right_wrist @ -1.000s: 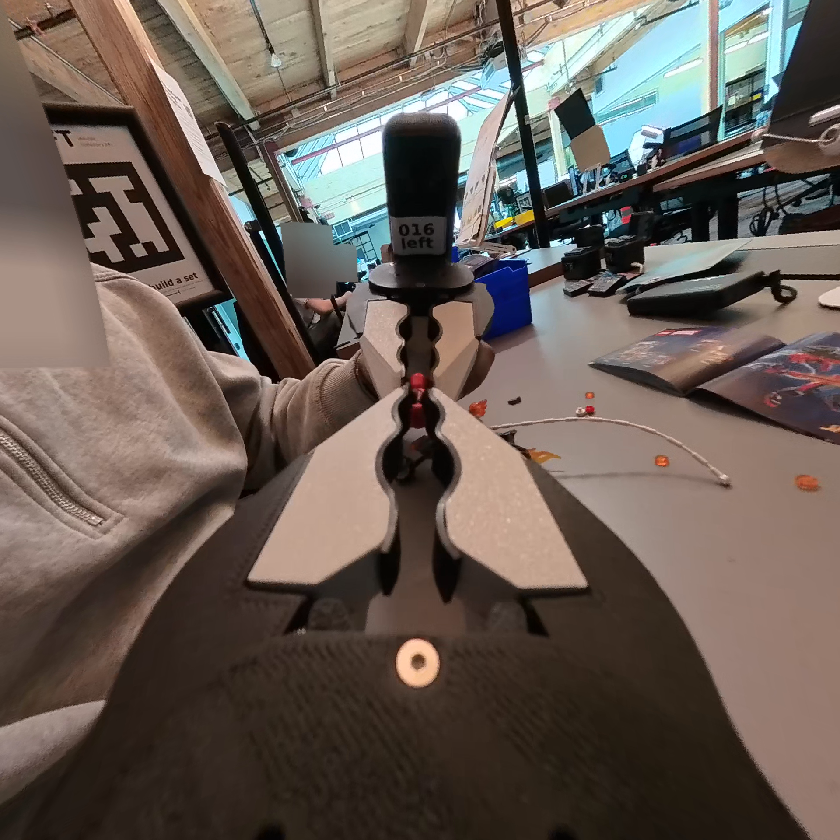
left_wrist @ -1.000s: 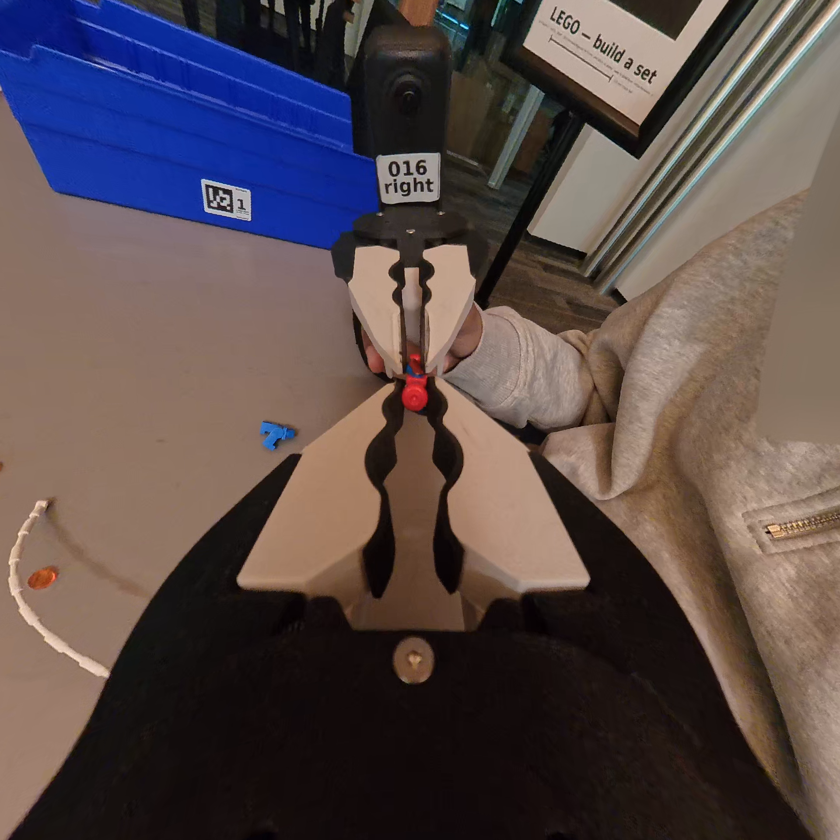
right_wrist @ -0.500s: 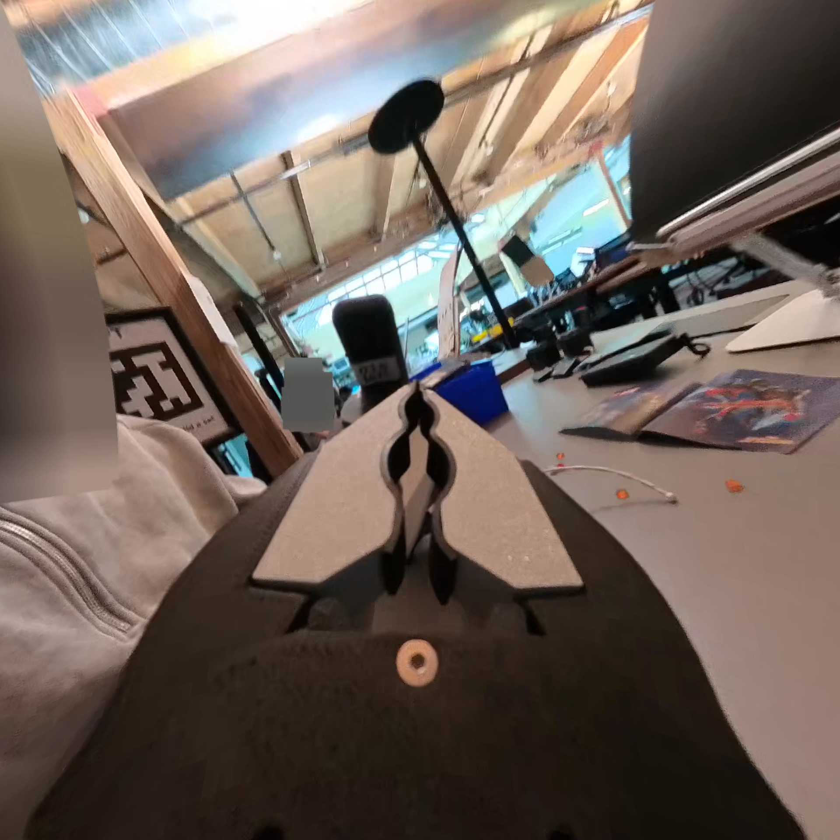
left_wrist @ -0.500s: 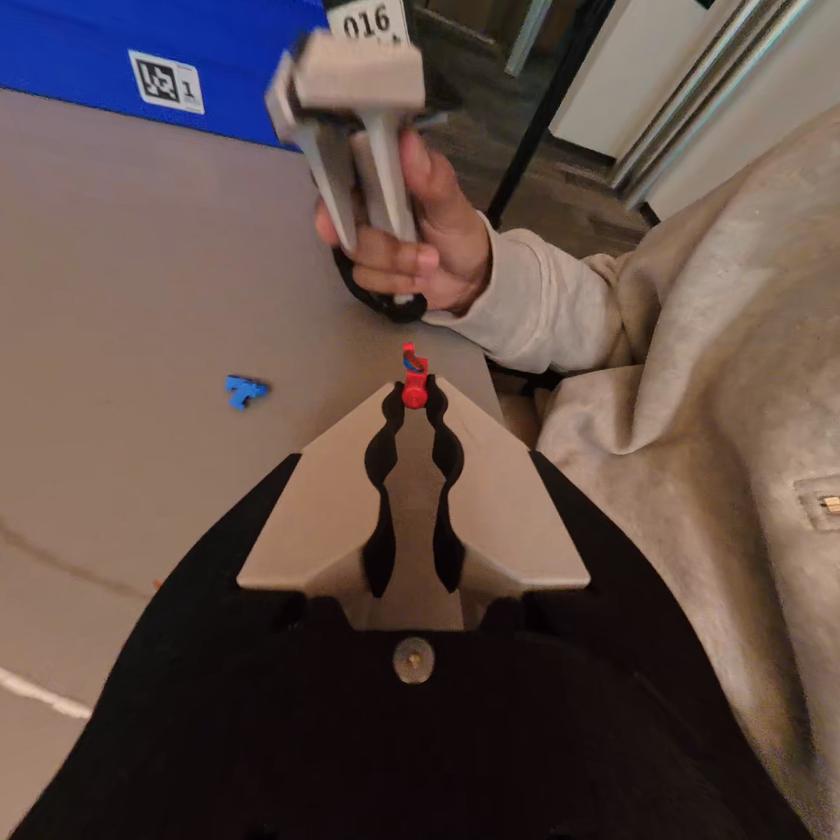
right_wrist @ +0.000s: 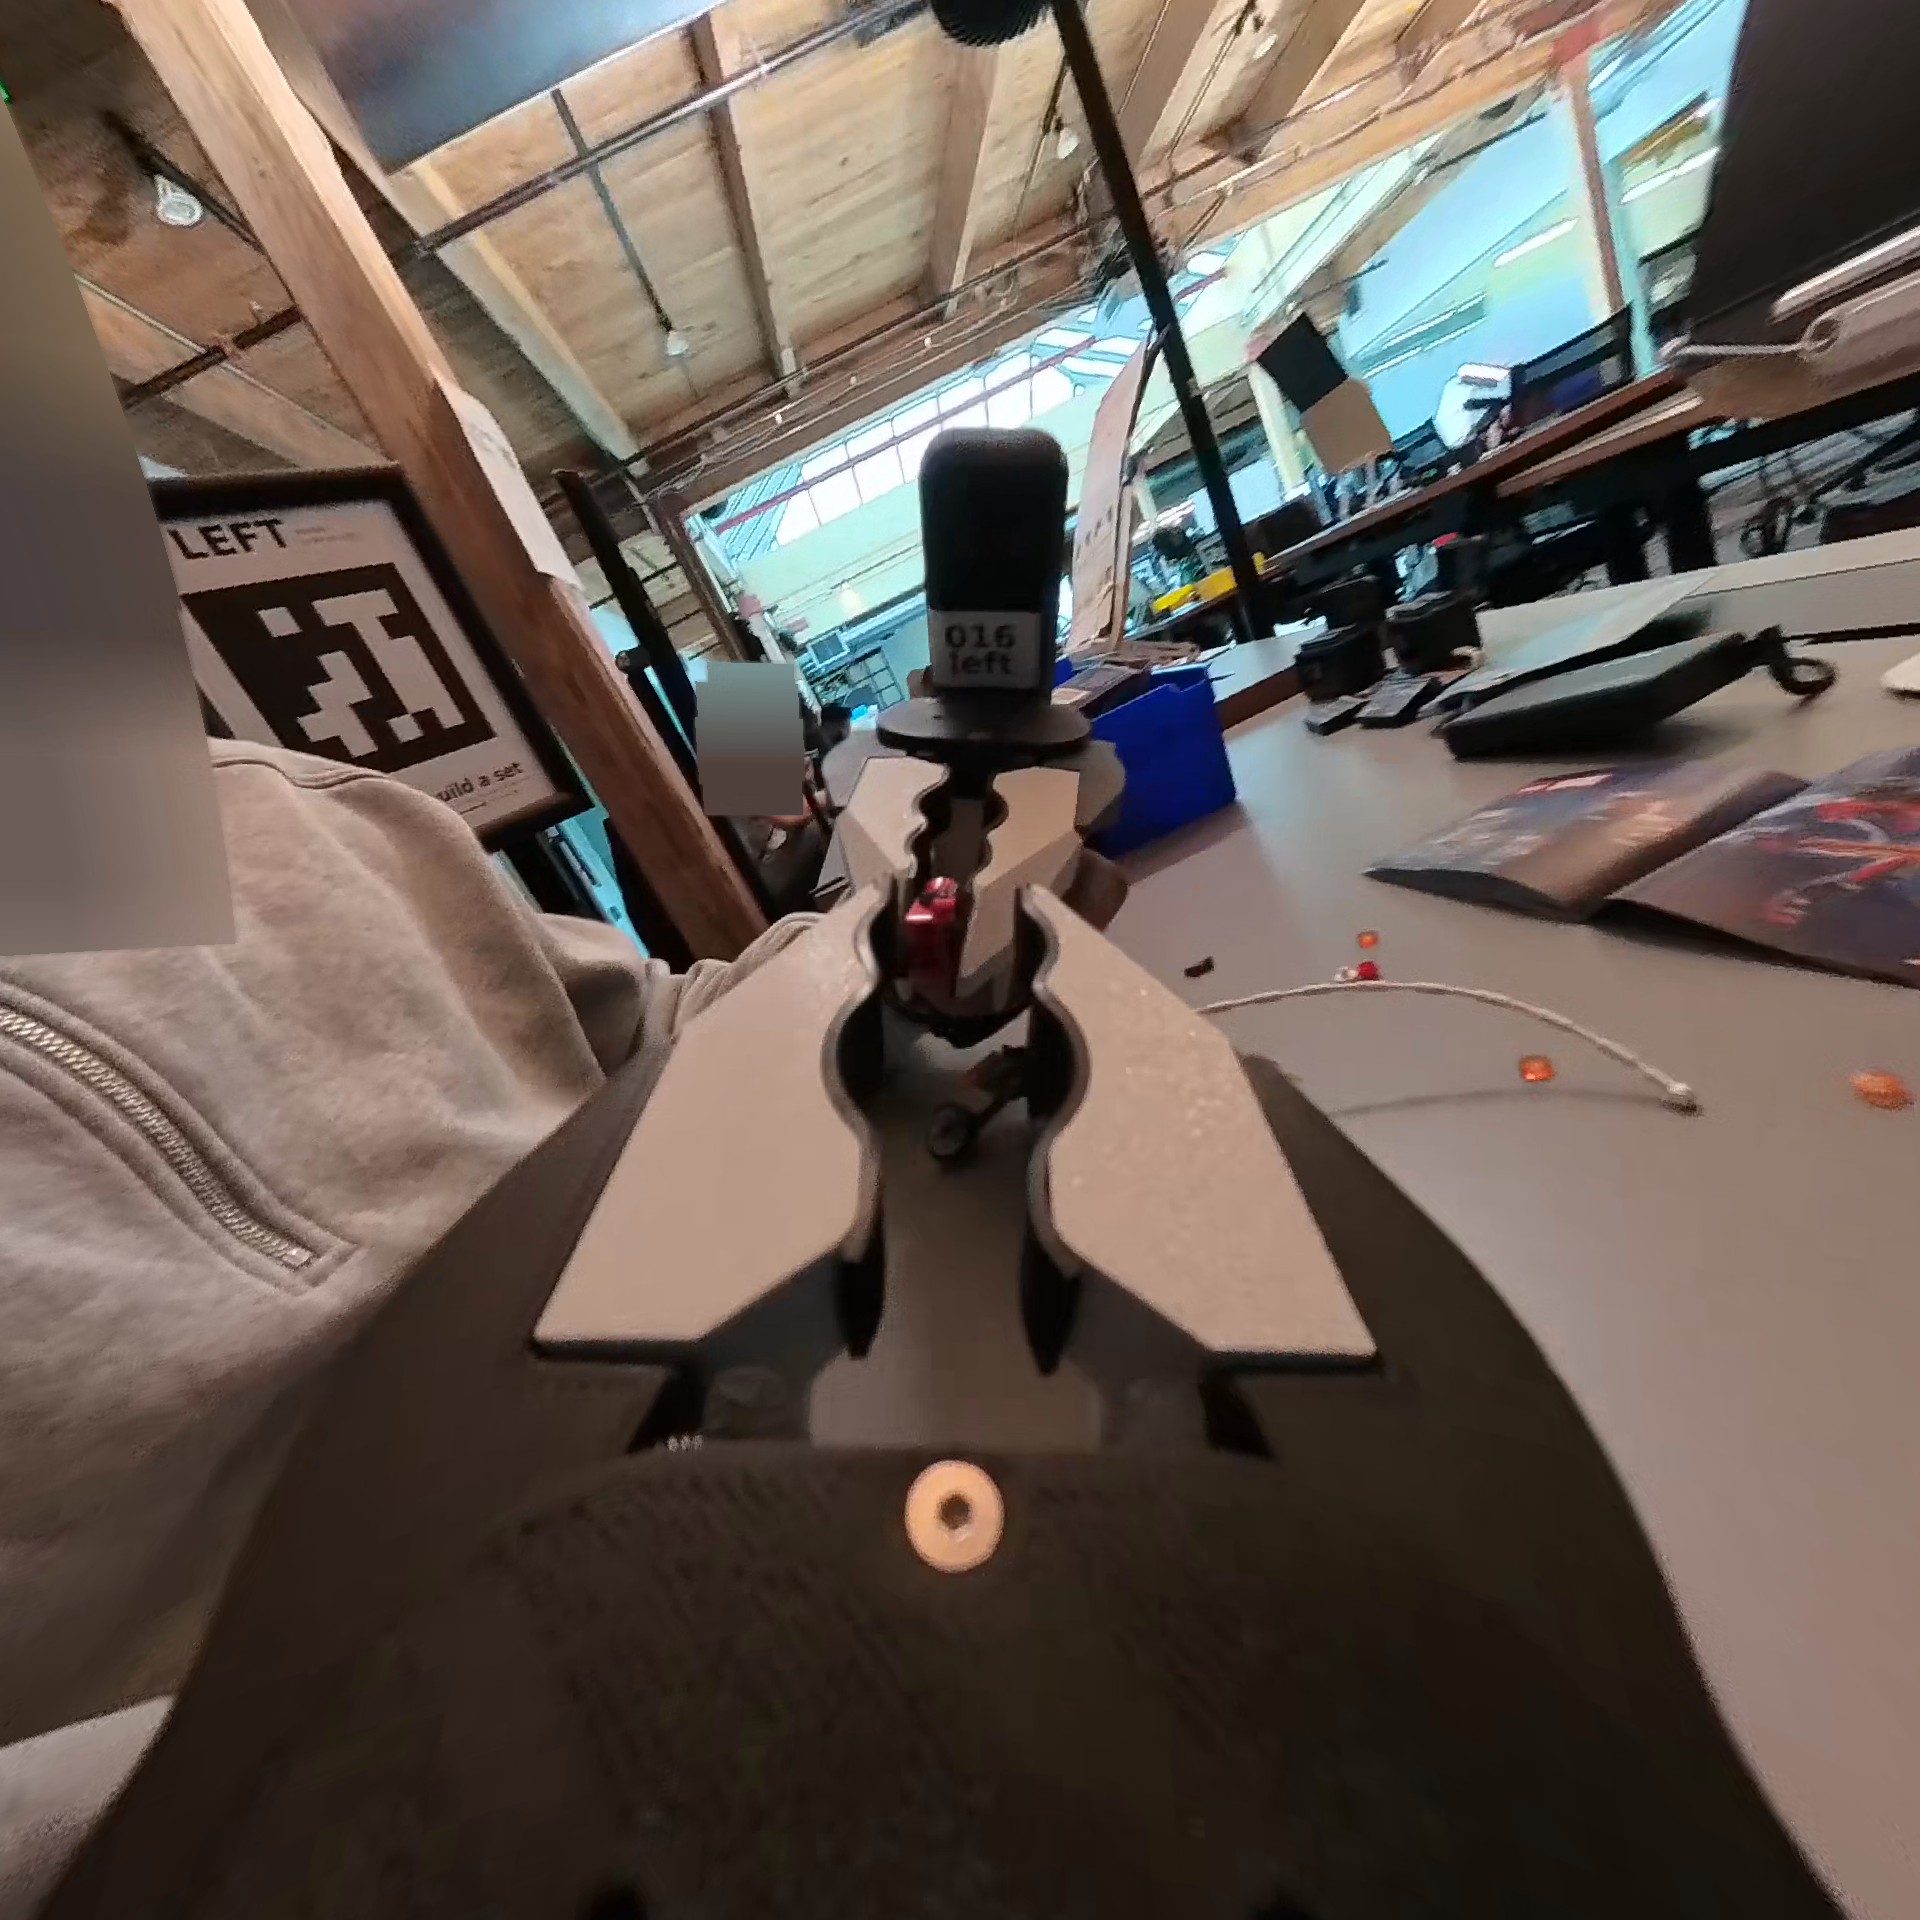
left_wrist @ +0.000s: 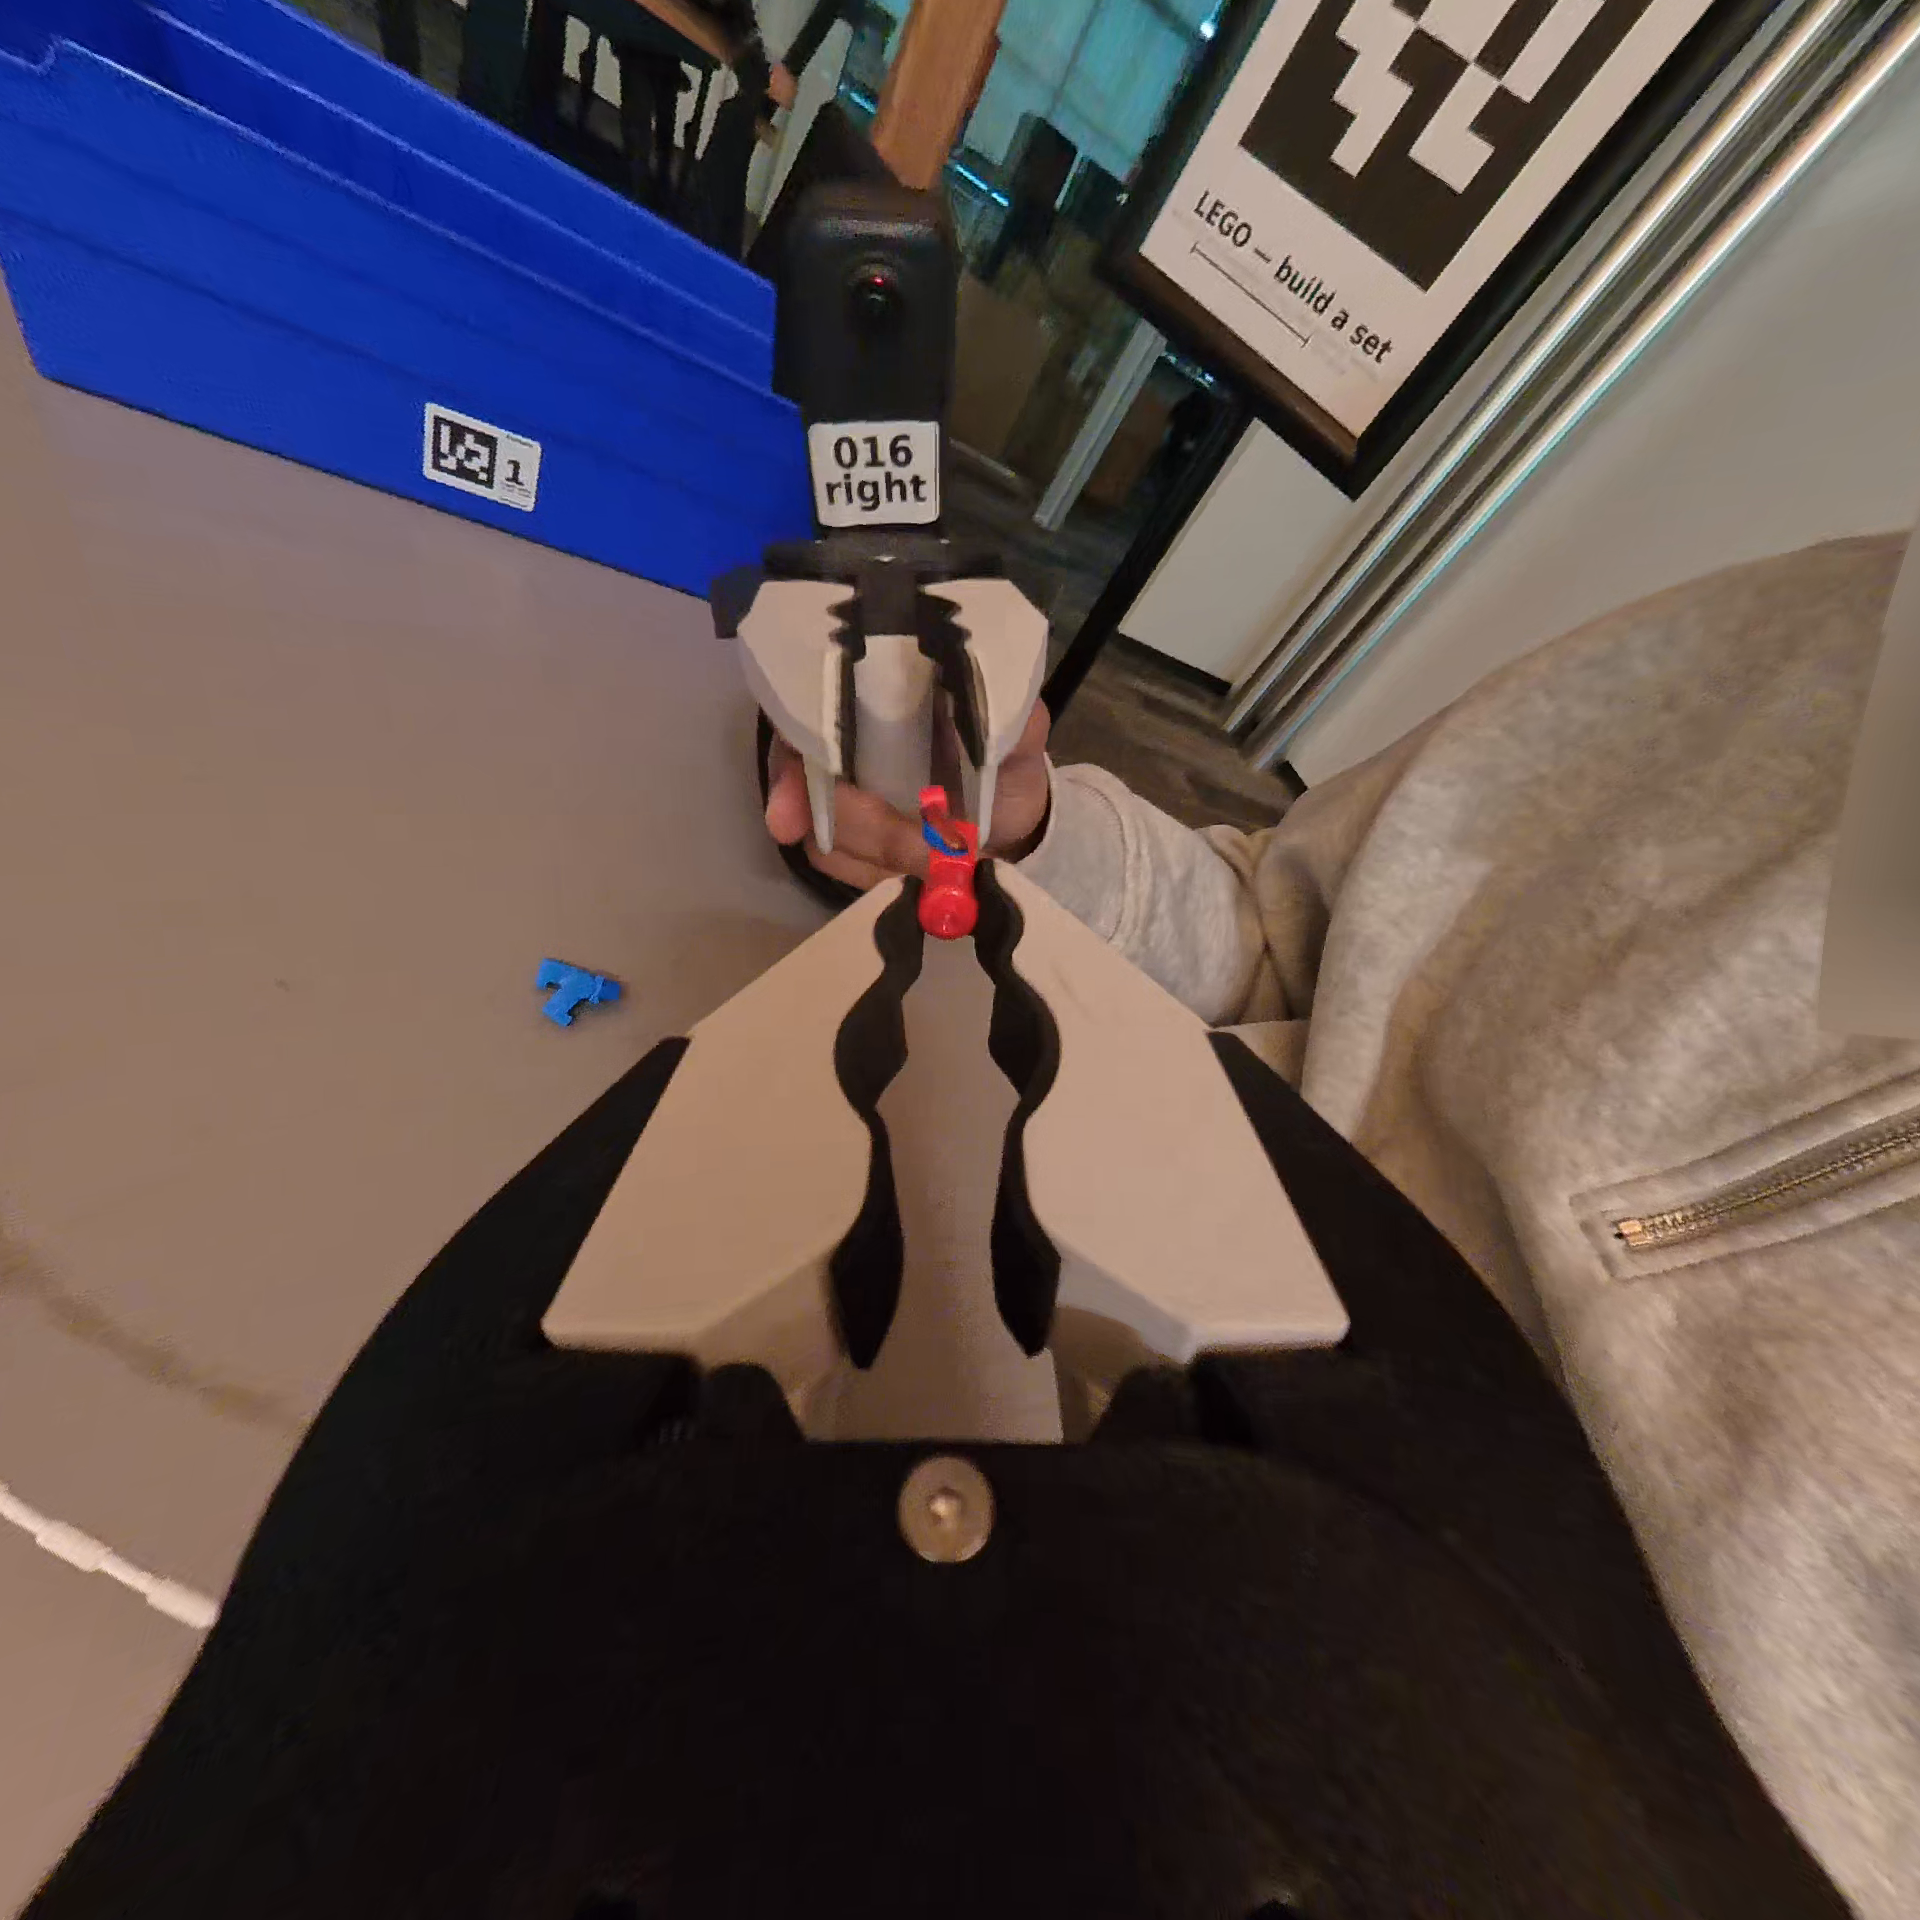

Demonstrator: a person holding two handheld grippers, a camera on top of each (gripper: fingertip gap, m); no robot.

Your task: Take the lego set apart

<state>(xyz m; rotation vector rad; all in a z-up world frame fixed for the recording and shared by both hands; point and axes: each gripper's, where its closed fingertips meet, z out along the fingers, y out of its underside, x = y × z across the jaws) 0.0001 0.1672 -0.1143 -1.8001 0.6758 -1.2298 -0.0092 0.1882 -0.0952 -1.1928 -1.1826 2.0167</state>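
Note:
My left gripper [left_wrist: 945,896] is shut on a small red lego piece [left_wrist: 945,909] with a blue and red clip at its far end, held above the table's near edge. My right gripper [left_wrist: 902,831] faces it tip to tip, open, its fingers on either side of the clip end. In the right wrist view my right gripper [right_wrist: 956,914] is open and the red piece [right_wrist: 928,930] sits between its fingertips, held by the left gripper [right_wrist: 951,961]. I cannot tell whether the right fingers touch the piece.
A loose blue piece [left_wrist: 575,992] lies on the grey table [left_wrist: 260,831]. A blue bin [left_wrist: 312,312] stands at the back. A white string [right_wrist: 1455,1003], orange studs [right_wrist: 1881,1088], a small black part [right_wrist: 971,1117] and an open booklet [right_wrist: 1714,852] lie to the right. Both grippers' tips are close together, under 4 cm apart.
A second ago both grippers were shut on the red piece. The right gripper let go and swung up and away, then came back open around its end. The left still holds it.

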